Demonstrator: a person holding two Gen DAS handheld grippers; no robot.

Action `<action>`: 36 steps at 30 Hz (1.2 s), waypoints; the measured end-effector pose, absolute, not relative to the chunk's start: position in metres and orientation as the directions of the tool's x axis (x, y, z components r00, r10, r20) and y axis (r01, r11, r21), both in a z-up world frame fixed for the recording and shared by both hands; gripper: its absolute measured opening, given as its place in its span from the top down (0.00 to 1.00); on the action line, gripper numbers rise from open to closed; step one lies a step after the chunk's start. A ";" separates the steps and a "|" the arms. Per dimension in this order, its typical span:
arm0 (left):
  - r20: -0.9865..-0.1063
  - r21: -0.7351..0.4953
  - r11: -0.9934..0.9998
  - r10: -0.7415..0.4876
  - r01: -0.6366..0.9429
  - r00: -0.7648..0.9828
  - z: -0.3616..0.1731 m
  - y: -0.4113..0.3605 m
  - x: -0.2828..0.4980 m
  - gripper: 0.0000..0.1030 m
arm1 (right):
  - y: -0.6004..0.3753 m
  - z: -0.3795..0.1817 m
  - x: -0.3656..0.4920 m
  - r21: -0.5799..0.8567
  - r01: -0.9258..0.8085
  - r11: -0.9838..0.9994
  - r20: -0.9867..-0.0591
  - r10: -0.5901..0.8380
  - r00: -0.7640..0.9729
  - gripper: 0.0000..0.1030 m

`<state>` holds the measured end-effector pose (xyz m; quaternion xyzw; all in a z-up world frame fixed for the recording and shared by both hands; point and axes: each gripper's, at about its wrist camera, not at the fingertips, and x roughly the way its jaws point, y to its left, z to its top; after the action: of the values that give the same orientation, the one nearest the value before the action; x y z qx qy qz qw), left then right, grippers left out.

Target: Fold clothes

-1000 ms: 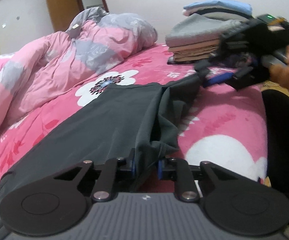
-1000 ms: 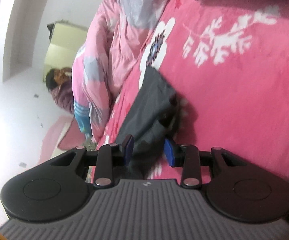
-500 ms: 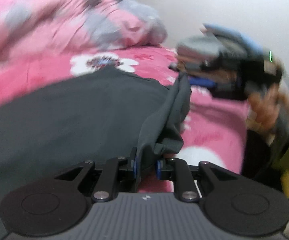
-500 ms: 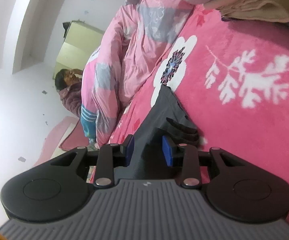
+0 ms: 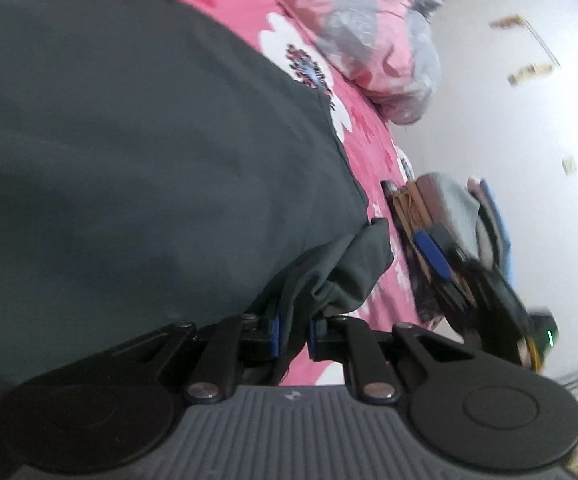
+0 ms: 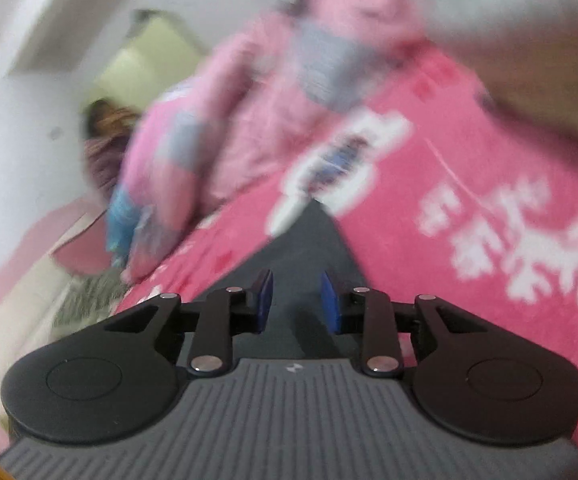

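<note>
A dark grey garment [image 5: 129, 140] lies spread over the pink floral bed. My left gripper [image 5: 293, 332] is shut on a bunched edge of it, with folds of cloth hanging around the blue pads. In the blurred right wrist view, my right gripper [image 6: 295, 300] stands open just above a narrow end of the same garment [image 6: 309, 240], nothing pinched between its pads. In the left wrist view that right gripper [image 5: 433, 256] hovers to the right of the garment, in front of the folded stack and apart from the cloth.
A stack of folded clothes [image 5: 449, 200] sits on the bed near the wall. A crumpled pink and grey duvet [image 5: 369, 40] lies at the far side. The pink blanket [image 6: 489, 200] is bare to the right. A person [image 6: 105, 128] sits in the background.
The right gripper has let go of the garment and opened, swinging upright. The left gripper, still clamped on the cloth, has rolled and carried the edge across the garment.
</note>
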<state>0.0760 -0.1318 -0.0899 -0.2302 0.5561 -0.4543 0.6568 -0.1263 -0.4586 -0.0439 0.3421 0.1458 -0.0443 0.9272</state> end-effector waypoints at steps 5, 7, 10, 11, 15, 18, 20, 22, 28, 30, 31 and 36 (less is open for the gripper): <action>-0.496 -0.849 0.473 -0.867 0.236 -0.046 -0.101 -0.126 0.083 0.90 | -0.393 -0.038 -0.115 0.399 -0.023 0.917 -0.375 0.186 0.908 0.75; -0.505 -0.841 0.483 -0.862 0.242 -0.035 -0.100 -0.125 0.083 0.90 | -0.371 -0.046 -0.099 0.324 -0.071 0.943 -0.430 0.214 0.877 0.76; -0.569 -0.749 0.541 -0.821 0.383 0.048 -0.082 -0.126 0.071 0.88 | -0.369 -0.063 -0.074 0.337 -0.023 0.941 -0.477 0.192 0.858 0.78; -0.592 -0.696 0.563 -0.801 0.445 0.087 -0.073 -0.127 0.064 0.86 | -0.372 -0.068 -0.066 0.345 0.016 0.938 -0.494 0.167 0.853 0.82; -0.621 -0.410 0.631 -0.722 0.659 0.306 -0.039 -0.132 0.025 0.67 | -0.380 -0.077 -0.060 0.415 0.068 0.907 -0.483 0.156 0.862 0.84; -0.552 -0.175 0.616 -0.707 0.768 0.441 -0.020 -0.139 -0.011 0.67 | -0.381 -0.083 -0.061 0.433 0.075 0.898 -0.476 0.157 0.865 0.86; -0.509 -0.078 0.567 -0.730 0.820 0.457 -0.015 -0.150 -0.031 0.67 | -0.385 -0.085 -0.062 0.456 0.075 0.887 -0.469 0.168 0.867 0.86; -0.517 -0.038 0.518 -0.741 0.854 0.427 -0.018 -0.164 -0.039 0.69 | -0.388 -0.086 -0.061 0.478 0.074 0.875 -0.461 0.178 0.869 0.86; -0.559 -0.040 0.608 -0.671 0.793 0.486 -0.048 -0.181 -0.016 0.71 | -0.390 -0.085 -0.065 0.484 0.079 0.871 -0.450 0.171 0.877 0.86; -0.545 -0.055 0.622 -0.674 0.781 0.498 -0.051 -0.173 -0.014 0.70 | -0.389 -0.082 -0.068 0.473 0.085 0.877 -0.448 0.157 0.880 0.86; -0.540 -0.054 0.624 -0.675 0.780 0.503 -0.052 -0.169 -0.015 0.69 | -0.388 -0.079 -0.072 0.456 0.088 0.885 -0.444 0.140 0.885 0.85; -0.527 -0.064 0.625 -0.683 0.778 0.506 -0.060 -0.164 -0.016 0.68 | -0.397 -0.063 -0.085 0.344 0.155 0.926 -0.433 0.009 0.901 0.85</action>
<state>-0.0158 -0.1638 -0.0601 0.0907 0.2606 -0.4233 0.8629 -0.0853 -0.3968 -0.0634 0.1884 0.2187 -0.0381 0.9567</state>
